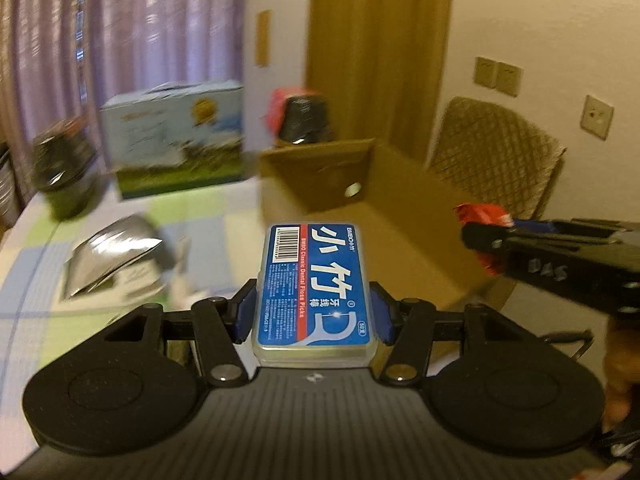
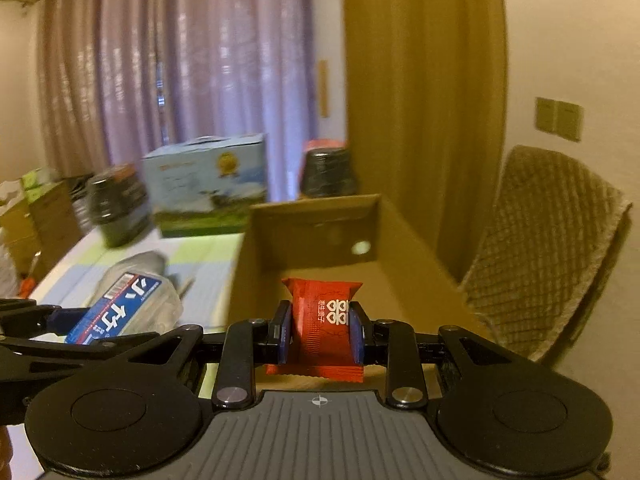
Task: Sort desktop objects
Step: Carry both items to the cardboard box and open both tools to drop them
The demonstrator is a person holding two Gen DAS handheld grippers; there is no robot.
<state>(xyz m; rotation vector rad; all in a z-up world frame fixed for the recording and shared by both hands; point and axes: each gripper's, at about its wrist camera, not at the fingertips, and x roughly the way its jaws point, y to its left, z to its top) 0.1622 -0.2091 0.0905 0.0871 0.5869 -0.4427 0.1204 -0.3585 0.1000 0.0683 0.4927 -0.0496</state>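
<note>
Left wrist view: left gripper (image 1: pixel 314 312), jaws clamped on blue floss-pick box (image 1: pixel 316 290) at centre frame, before the cardboard box (image 1: pixel 404 216).

Right wrist view: right gripper (image 2: pixel 320 330), jaws pinched on red candy packet (image 2: pixel 322 328), lower centre, over the box's near rim.

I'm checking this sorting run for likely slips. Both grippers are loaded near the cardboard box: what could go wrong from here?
1. The left gripper pinches the floss pick case only at its near end; most of it sticks out forward, so it may pivot or slip.
2. The right gripper squeezes a soft red candy packet, which could slide out.
3. Both grippers approach the cardboard box side by side and might bump each other or its wall.
</note>
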